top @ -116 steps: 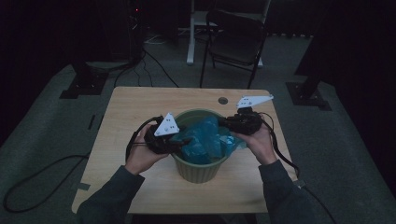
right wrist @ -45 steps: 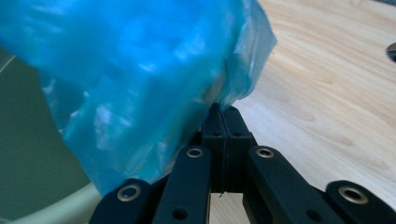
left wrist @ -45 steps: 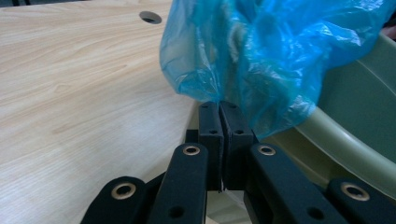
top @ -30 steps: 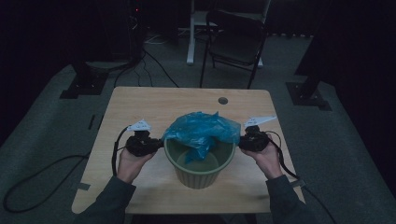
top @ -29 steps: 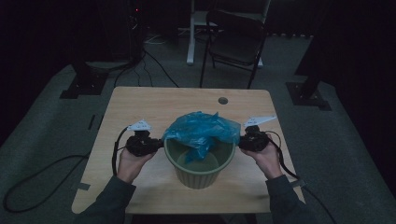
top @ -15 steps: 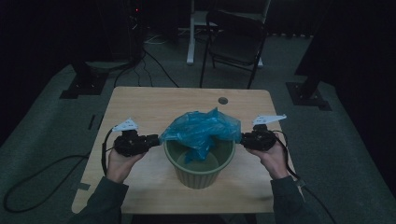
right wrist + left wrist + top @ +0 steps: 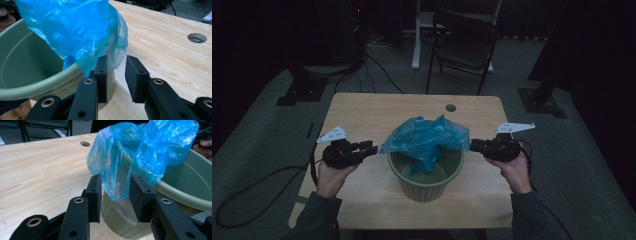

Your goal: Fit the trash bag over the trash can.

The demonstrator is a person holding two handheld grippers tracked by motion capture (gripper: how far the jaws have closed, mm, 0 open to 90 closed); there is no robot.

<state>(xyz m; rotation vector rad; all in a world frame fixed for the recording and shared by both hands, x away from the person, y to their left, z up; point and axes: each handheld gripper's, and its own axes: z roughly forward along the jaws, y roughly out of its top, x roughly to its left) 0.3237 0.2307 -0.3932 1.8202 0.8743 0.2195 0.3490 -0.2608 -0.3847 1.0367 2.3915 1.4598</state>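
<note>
A crumpled blue plastic bag (image 7: 424, 140) lies over the far rim of a green bin (image 7: 425, 181) on the wooden table, part of it hanging inside. My left gripper (image 7: 373, 148) is just left of the bin. Its jaws have just been opening, and in the left gripper view a loose flap of the bag (image 7: 140, 152) hangs between the pads (image 7: 96, 195) without being pinched. My right gripper (image 7: 472, 145) is just right of the bin. Its jaws have also just been opening, and the bag (image 7: 75, 30) brushes past the left pad (image 7: 102, 72), the gap being otherwise bare.
The table (image 7: 362, 110) has a round cable hole (image 7: 450, 107) near its far edge. A black chair (image 7: 464, 40) stands behind the table. Cables (image 7: 247, 195) trail across the dark floor at the left.
Both hands have drawn outward from the bin and risen a little. Both grippers went from shut on the bag's edges to open. The released bag stays bunched on the rim.
</note>
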